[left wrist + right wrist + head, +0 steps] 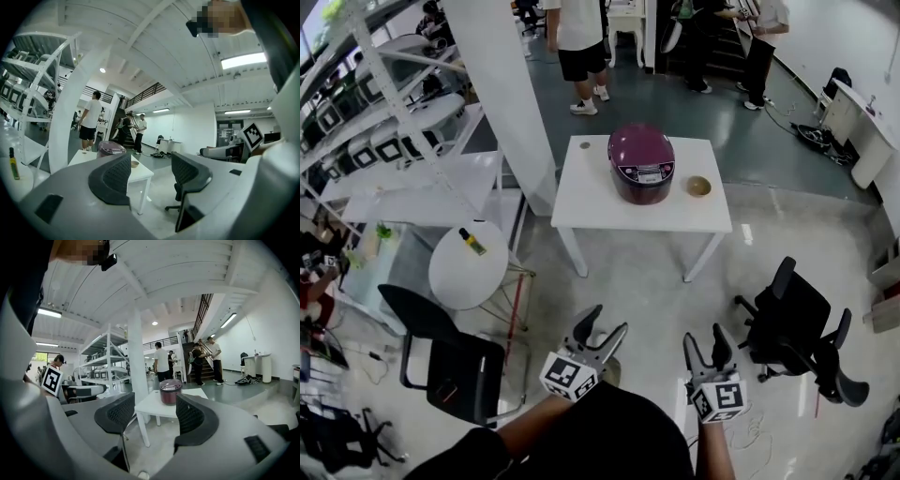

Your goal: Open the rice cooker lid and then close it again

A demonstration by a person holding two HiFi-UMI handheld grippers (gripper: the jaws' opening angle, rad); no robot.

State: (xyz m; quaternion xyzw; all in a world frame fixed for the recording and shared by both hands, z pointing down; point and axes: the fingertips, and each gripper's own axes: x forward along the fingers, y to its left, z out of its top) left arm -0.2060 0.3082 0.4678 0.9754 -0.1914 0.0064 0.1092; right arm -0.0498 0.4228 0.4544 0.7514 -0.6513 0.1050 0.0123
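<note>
Two grippers sit low in the head view, close to the person's body. The left gripper [607, 321] has its jaws spread wide with nothing between them. The right gripper [705, 336] is parted just as far and holds nothing (in its own view the cooker shows through the gap, but only far off). Each carries its marker cube, and the two are near each other but apart. A black chair [450, 361] stands just left of the left gripper, and a black office chair [797, 323] stands to the right of the right one. Bare floor lies ahead of both, and beyond it is a white table [591, 197], well apart from either gripper. The purple rice cooker [641, 161] stands on it toward the far middle, lid down and control panel facing the person. A small bowl [698, 186] rests on the tabletop beside the cooker, to its right and not touching it. To the left is a round white table [450, 272] with a yellow-and-black marker [472, 241] lying on it. Further left and back are a white pillar [502, 94] and white shelving [375, 112]. People [578, 47] stand on the darker floor behind the table.
</note>
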